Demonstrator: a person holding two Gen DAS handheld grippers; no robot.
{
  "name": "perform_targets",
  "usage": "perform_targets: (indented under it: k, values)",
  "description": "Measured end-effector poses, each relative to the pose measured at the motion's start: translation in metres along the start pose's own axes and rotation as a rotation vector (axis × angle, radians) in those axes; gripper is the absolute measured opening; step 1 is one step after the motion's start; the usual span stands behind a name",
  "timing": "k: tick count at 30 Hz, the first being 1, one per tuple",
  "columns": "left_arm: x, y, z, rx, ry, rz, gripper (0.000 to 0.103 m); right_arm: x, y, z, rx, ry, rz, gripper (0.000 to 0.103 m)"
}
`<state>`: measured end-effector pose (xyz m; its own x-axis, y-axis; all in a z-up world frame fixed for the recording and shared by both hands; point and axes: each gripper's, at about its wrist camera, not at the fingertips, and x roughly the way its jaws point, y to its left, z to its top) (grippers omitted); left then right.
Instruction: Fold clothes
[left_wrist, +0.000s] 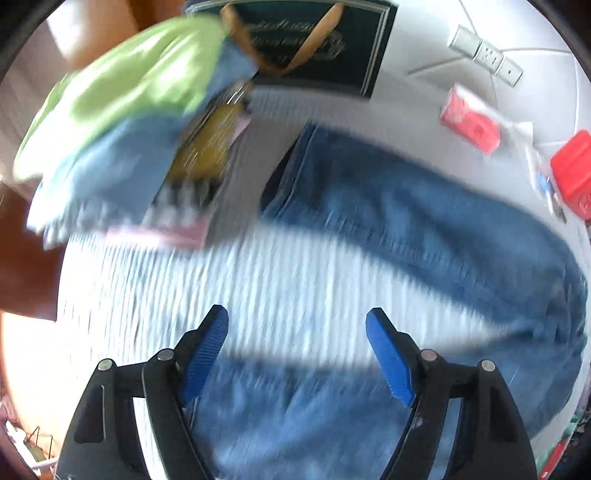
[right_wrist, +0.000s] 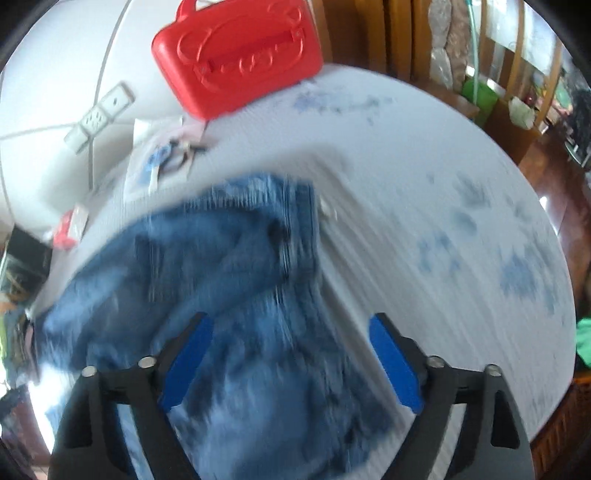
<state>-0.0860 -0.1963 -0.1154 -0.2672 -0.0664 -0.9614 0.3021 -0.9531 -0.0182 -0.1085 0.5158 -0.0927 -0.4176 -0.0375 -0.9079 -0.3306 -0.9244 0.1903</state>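
A pair of blue jeans (left_wrist: 424, 236) lies spread on the white ribbed bed cover (left_wrist: 280, 288); both views are motion-blurred. In the left wrist view one leg runs from the centre to the right and curves back under my left gripper (left_wrist: 297, 321), which is open and empty above the cloth. In the right wrist view the jeans (right_wrist: 229, 266) lie bunched, their waistband at the far end. My right gripper (right_wrist: 290, 325) is open and empty just above the near part of the jeans.
A pile of green and blue clothes (left_wrist: 122, 122) sits at the far left, beside a yellow book (left_wrist: 210, 147) and a dark gift bag (left_wrist: 317, 40). A red plastic case (right_wrist: 240, 55), a power strip (right_wrist: 99, 114) and small packets (right_wrist: 159, 158) lie beyond the jeans.
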Motion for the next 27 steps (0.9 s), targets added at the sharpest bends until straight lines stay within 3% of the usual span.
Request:
perform_targets:
  k: [3,10,15,23,27]
  values:
    - [0.0,0.029,-0.04,-0.047,0.025,0.027,0.077,-0.001,-0.006,-0.034,-0.015,0.041,-0.026,0.061]
    - [0.005,0.086,-0.103,-0.178,0.021,0.095,0.077,-0.007,-0.053,-0.077,0.123,0.071,-0.04,0.061]
    - [0.001,0.094,-0.136,-0.223,-0.007,0.12,0.077,-0.005,-0.068,-0.095,0.187,0.086,-0.036,0.062]
    - [0.015,0.086,-0.155,-0.264,-0.008,0.015,0.077,0.007,-0.062,-0.108,0.211,0.099,0.012,0.062]
    - [0.024,0.071,-0.156,-0.228,-0.029,0.054,0.08,0.014,-0.057,-0.111,0.218,0.093,0.014,0.062]
